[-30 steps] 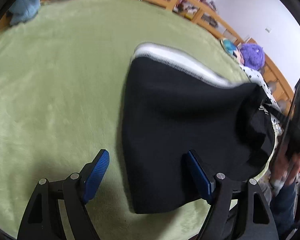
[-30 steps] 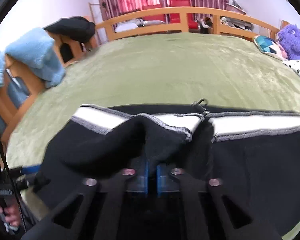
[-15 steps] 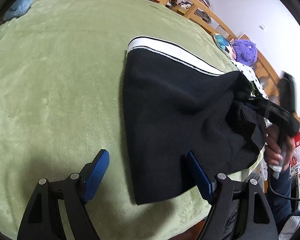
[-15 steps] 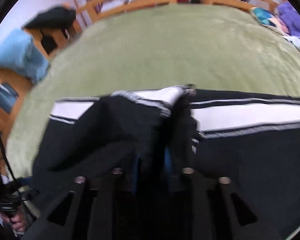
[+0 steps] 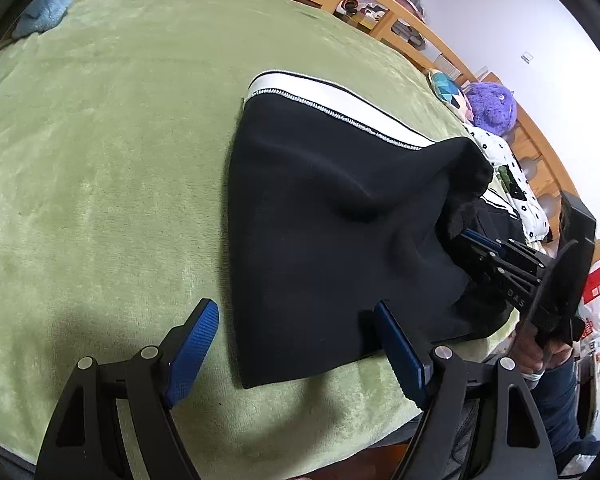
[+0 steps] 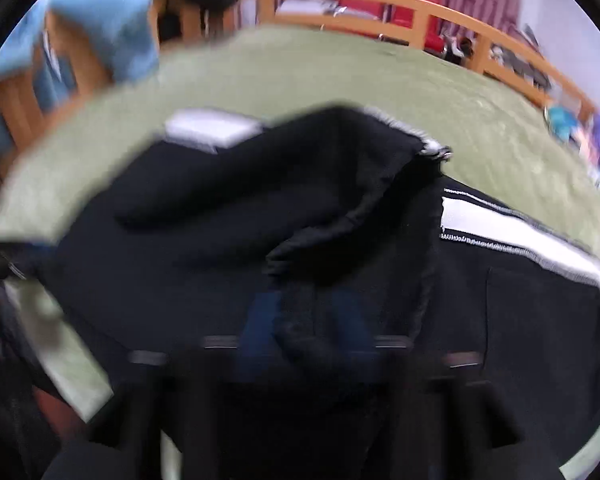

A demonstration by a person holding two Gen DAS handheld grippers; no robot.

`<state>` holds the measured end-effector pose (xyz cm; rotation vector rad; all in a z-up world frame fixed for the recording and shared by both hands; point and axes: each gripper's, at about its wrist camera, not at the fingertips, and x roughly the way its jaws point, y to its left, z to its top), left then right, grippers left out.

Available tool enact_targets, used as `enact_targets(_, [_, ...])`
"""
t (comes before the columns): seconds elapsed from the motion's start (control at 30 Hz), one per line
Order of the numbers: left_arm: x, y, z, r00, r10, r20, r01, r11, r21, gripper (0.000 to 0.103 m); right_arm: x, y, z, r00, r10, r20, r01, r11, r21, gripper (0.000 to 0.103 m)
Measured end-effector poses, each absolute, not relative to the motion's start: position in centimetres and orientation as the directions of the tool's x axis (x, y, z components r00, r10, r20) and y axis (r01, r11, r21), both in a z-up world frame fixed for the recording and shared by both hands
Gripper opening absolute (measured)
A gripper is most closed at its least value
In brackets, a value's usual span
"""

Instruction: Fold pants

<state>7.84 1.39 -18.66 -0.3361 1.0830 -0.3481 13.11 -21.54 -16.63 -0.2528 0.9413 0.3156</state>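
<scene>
The pants lie on the bed, a black heap with a white-striped waistband along its far edge, spread from mid-bed toward the near right edge.

The left hand-held gripper hangs just above the near left corner of the pants, released: its blue pads stand wide apart, one over bare green cover to the left, the other over the black cloth's near hem. Neither pad presses the fabric.

The right hand-held gripper comes in from the right side, its tips buried in a raised fold of the pants. In its own blurred view, the right hand-held gripper has a ridge of black cloth between its two blue pads; its jaws have just been closing, and they stand nearly together, clenched on that fold. The cloth rises from the pads in a hump to the left, and the striped waistband runs away to the right.

A hand grips the right tool's handle at the bed's edge.
</scene>
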Motion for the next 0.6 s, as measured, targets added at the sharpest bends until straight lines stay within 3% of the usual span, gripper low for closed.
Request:
enact_targets(0.03, [7.9,1.3,-18.5,0.426,-0.431,-0.795,0.11,0.897,-0.428,0.079,12.8,-21.8,-16.0,0.555,0.177,-0.813,-0.383,0.922,-0.06,0.0])
enact_targets(0.17, [7.4,1.8,-17.5,0.461,-0.45,-0.765,0.133,0.887,-0.442,0.078,10.7,-27.1,-9.8,0.638,0.364,-0.679,-0.306,0.928,0.211,0.0])
enact_targets(0.23, [7.1,1.8,-16.9,0.472,-0.456,-0.755,0.152,0.885,-0.439,0.078,8.7,-29.4,-7.8,0.69,0.367,-0.625,-0.271,0.93,0.247,0.0])
enact_targets(0.37, [6.6,1.7,-17.1,0.462,-0.472,-0.751,0.177,0.878,-0.444,0.079,6.4,-30.4,-7.8,0.692,0.377,-0.615,-0.262,0.926,0.272,0.0])
enact_targets(0.43, [6.8,1.5,-17.4,0.456,-0.464,-0.76,0.174,0.883,-0.435,0.079,7.0,-28.8,-9.4,0.657,0.335,-0.675,-0.26,0.942,0.213,0.01])
enact_targets(0.5, [6.7,1.4,-17.6,0.454,-0.457,-0.765,0.169,0.887,-0.43,0.078,7.6,-27.2,-10.8,0.642,0.308,-0.702,-0.296,0.944,0.144,0.032])
enact_targets(0.6, [6.4,2.1,-17.3,0.461,-0.46,-0.759,0.162,0.884,-0.438,0.078,8.5,-25.0,-13.2,0.635,0.246,-0.732,-0.325,0.945,0.036,0.035])
